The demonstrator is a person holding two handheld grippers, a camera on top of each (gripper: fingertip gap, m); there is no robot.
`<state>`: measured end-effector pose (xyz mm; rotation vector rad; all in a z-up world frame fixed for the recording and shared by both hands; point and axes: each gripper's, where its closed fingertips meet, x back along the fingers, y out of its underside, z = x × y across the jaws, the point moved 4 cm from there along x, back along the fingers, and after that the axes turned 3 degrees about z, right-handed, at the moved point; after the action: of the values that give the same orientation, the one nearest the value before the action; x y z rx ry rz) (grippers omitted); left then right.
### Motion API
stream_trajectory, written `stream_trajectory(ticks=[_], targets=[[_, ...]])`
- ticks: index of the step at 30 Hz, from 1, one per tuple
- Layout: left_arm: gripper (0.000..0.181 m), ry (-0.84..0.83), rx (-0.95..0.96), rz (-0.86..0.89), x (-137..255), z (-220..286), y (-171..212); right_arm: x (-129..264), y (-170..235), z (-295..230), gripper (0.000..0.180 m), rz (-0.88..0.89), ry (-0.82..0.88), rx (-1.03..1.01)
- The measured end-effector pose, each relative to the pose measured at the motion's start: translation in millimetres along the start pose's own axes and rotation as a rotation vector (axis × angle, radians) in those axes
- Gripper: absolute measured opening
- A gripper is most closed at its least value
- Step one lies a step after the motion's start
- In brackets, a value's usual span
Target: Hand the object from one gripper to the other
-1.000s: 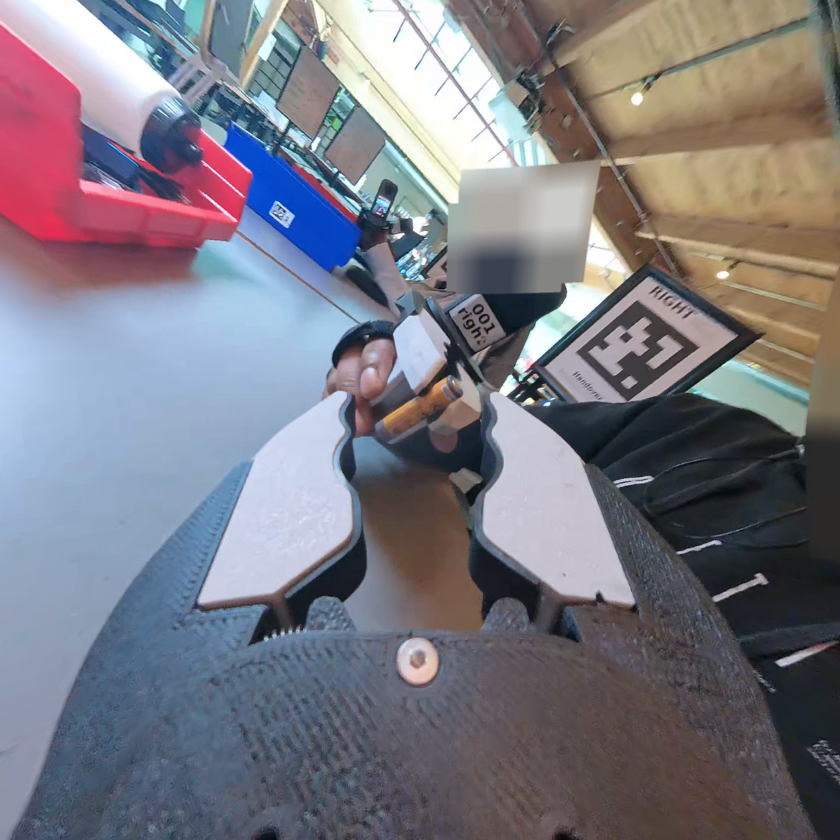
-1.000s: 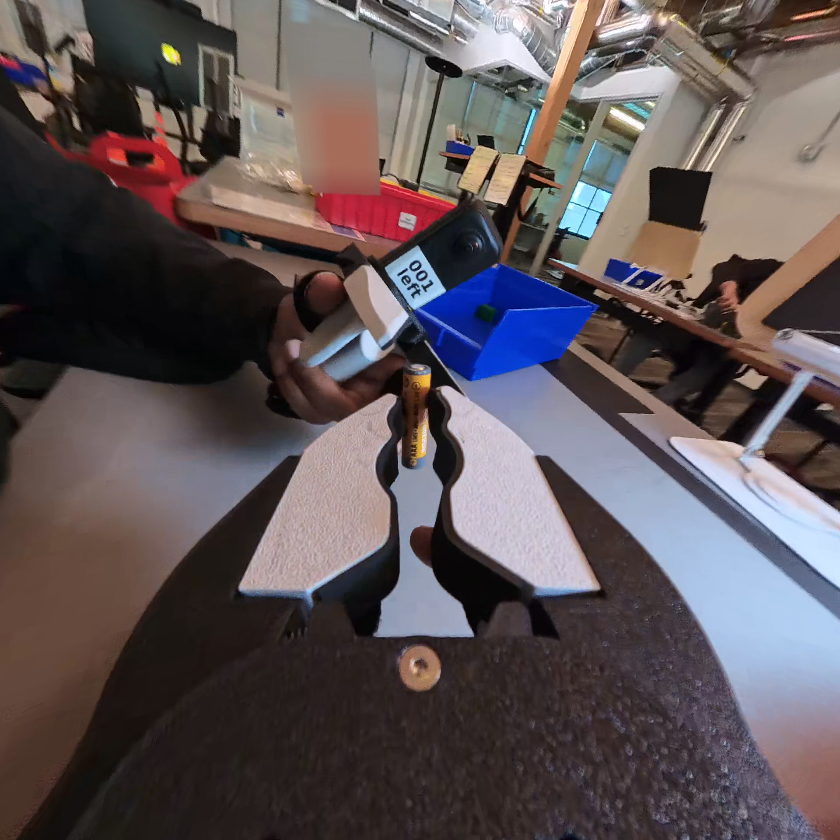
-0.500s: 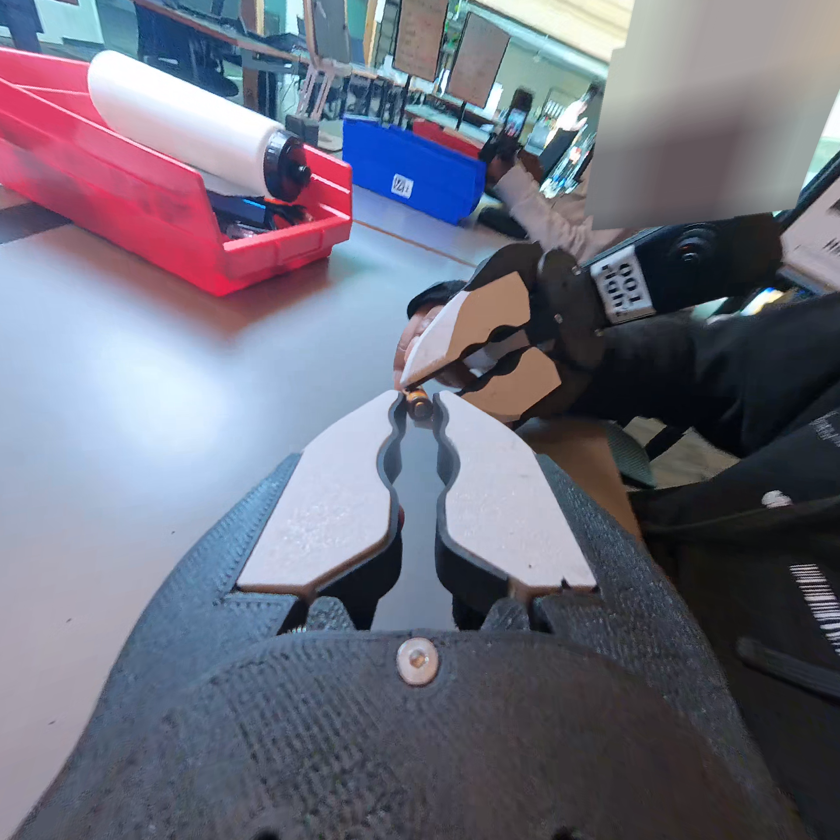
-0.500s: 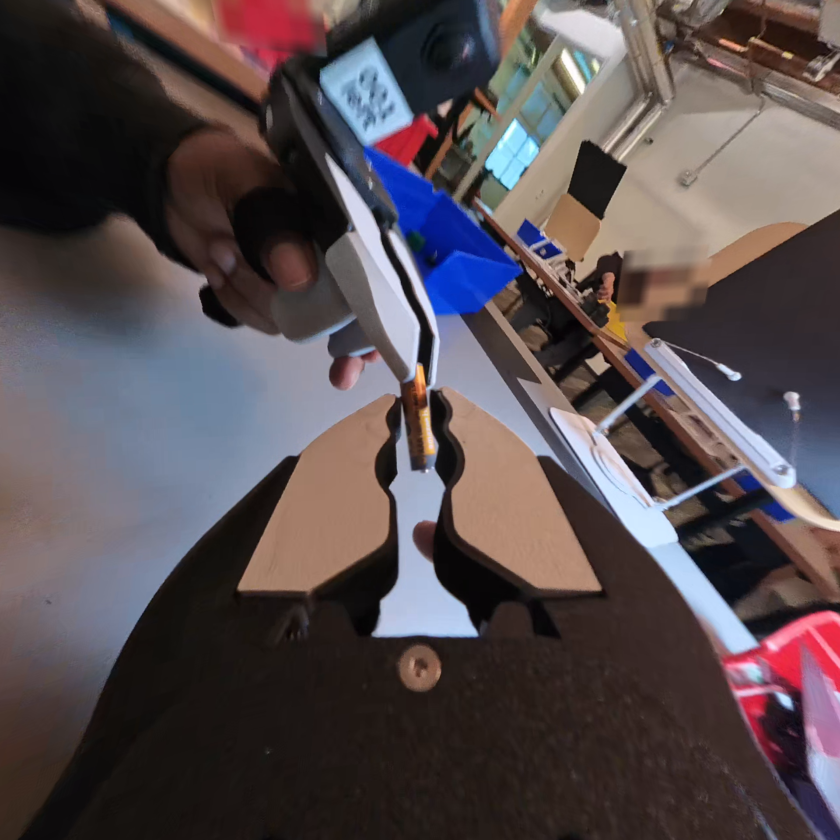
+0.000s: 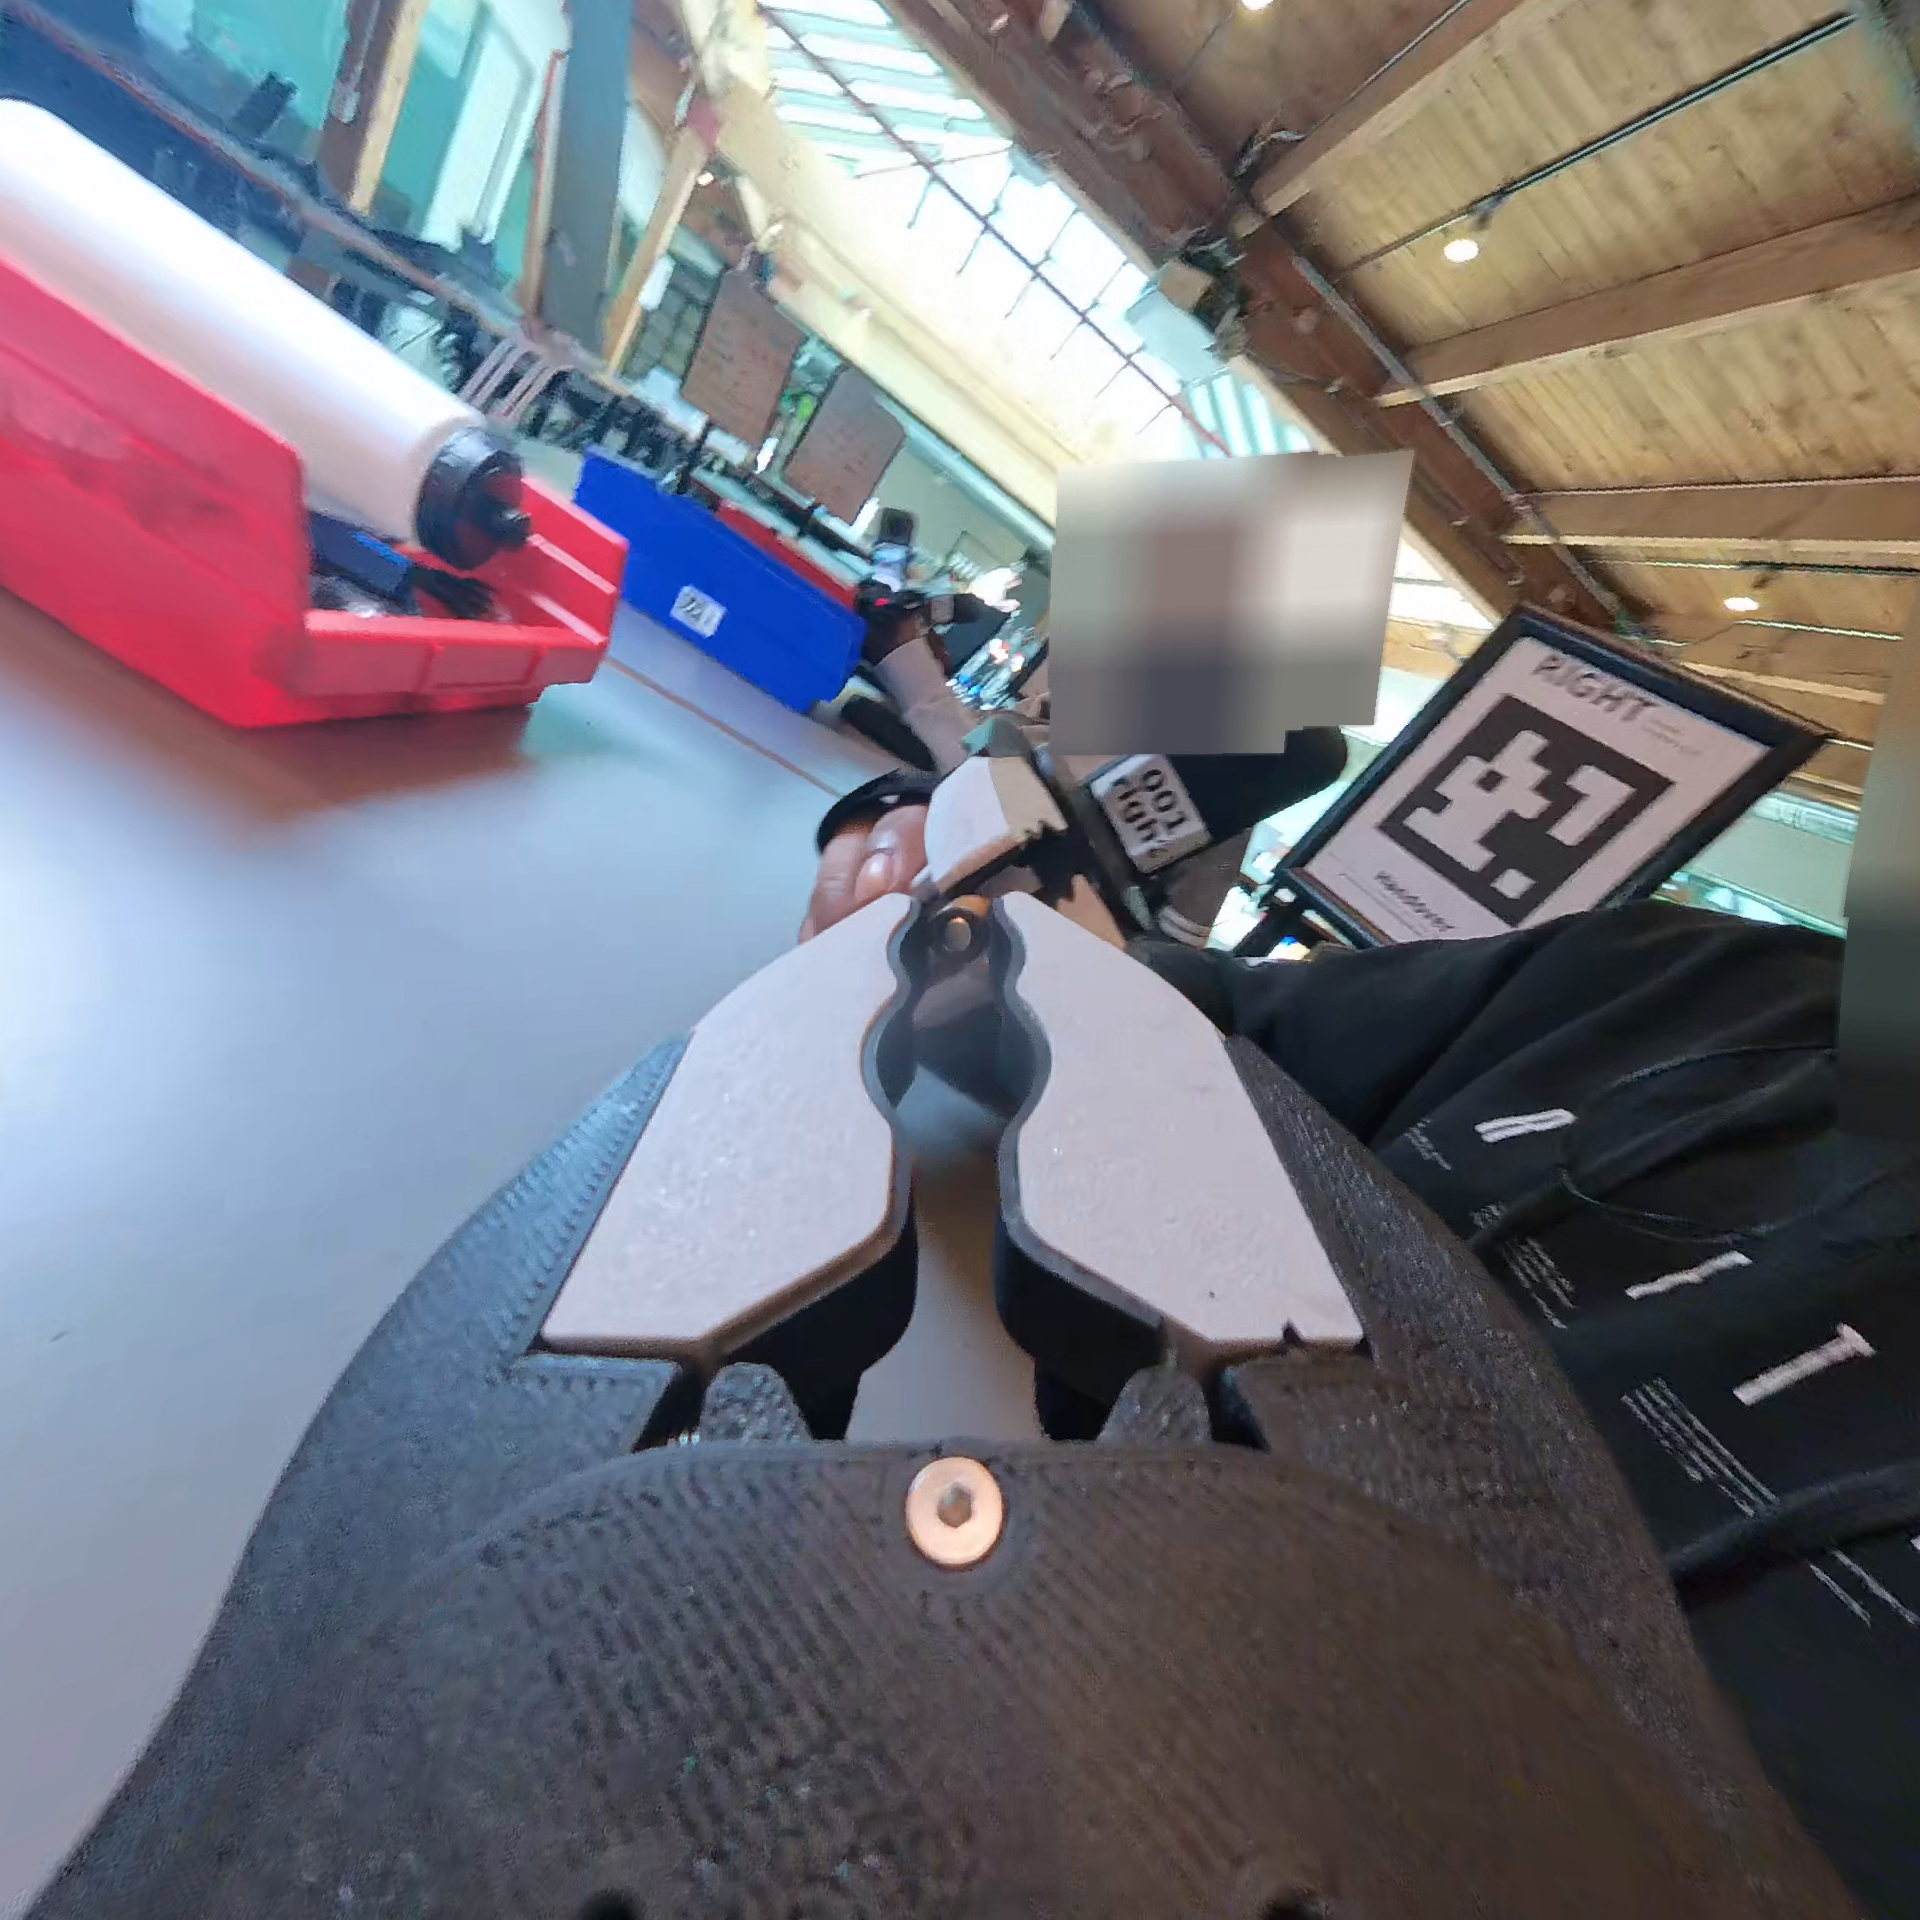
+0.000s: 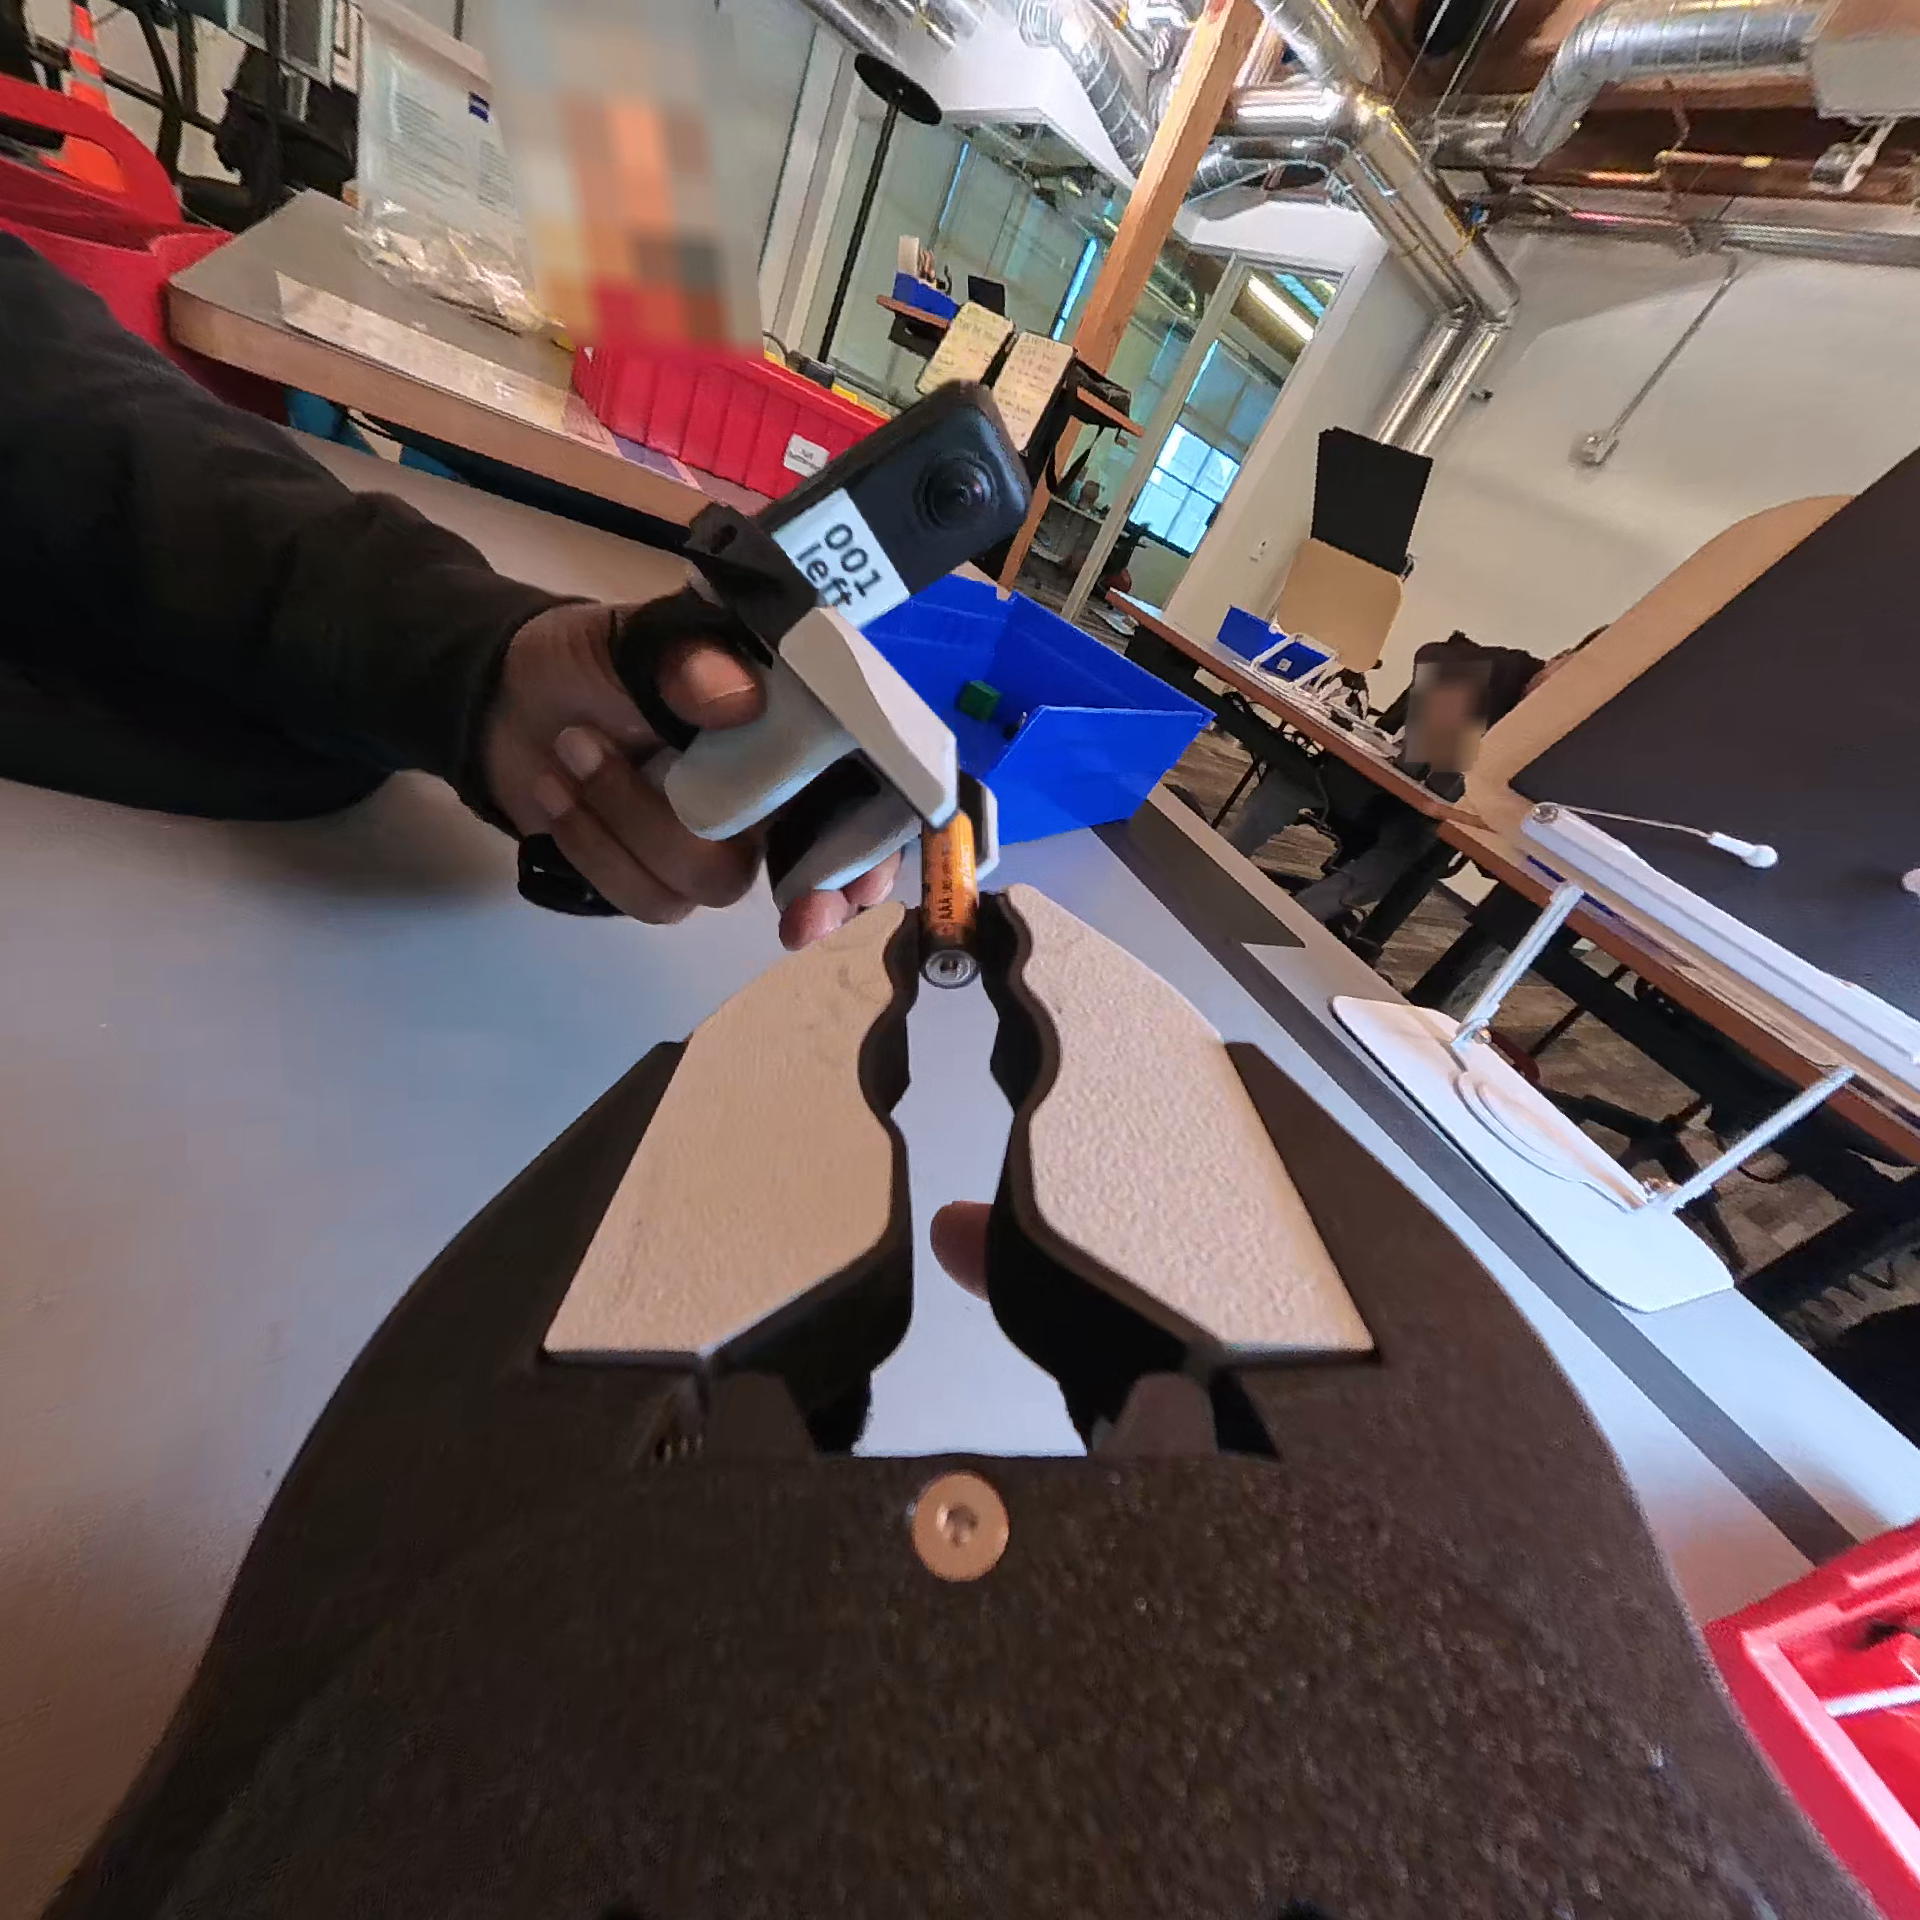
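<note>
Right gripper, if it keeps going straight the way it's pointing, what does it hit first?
Probably the left gripper: both are shut on the same battery, and the left one sits directly ahead of the right gripper, though exact depth is unclear.

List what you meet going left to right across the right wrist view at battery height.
Black sleeve → hand on the left gripper → battery → blue bin → white stand.
</note>
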<state>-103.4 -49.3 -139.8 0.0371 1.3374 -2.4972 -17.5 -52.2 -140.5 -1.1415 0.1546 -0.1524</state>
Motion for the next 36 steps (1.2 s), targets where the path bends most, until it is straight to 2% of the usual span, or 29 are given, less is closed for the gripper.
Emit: stream_trajectory(ticks=[2,3,4,7,11,15,16,18,21,26,32,36], targets=[[0.011,-0.140,-0.033,-0.045,3,-14,3,-1,5,2,0.011,-0.024,0.014,0.015],[0.000,-0.224,-0.064,-0.058,6,-23,5,-2,8,3,0.011,-0.042,0.022,0.036],[0.002,-0.284,-0.090,-0.062,8,-28,4,-2,10,3,0.011,-0.062,0.034,0.066],[0.022,-0.337,-0.120,-0.065,9,-31,1,-2,15,5,0.010,-0.103,0.058,0.115],[0.034,-0.409,-0.245,-0.118,6,-25,1,-4,22,2,0.011,-0.183,0.077,0.253],[0.041,-0.415,-0.266,-0.215,-6,-20,19,-9,29,-13,0.011,-0.235,0.052,0.404],[0.033,-0.411,-0.274,-0.215,-7,-19,21,-9,31,-12,0.011,-0.248,0.061,0.413],[0.032,-0.408,-0.267,-0.213,-7,-18,22,-8,29,-12,0.011,-0.225,0.048,0.386],[0.044,-0.392,-0.226,-0.198,-5,-17,16,-7,22,-12,0.011,-0.162,0.031,0.337],[0.047,-0.303,-0.167,-0.215,-7,-11,18,-7,19,-13,0.011,-0.159,0.045,0.348],[0.052,-0.327,-0.300,-0.240,-11,-6,19,-7,20,-8,0.011,-0.176,0.086,0.370],[0.052,-0.305,-0.275,-0.278,-13,-7,28,-9,24,-13,0.011,-0.185,0.055,0.367]])
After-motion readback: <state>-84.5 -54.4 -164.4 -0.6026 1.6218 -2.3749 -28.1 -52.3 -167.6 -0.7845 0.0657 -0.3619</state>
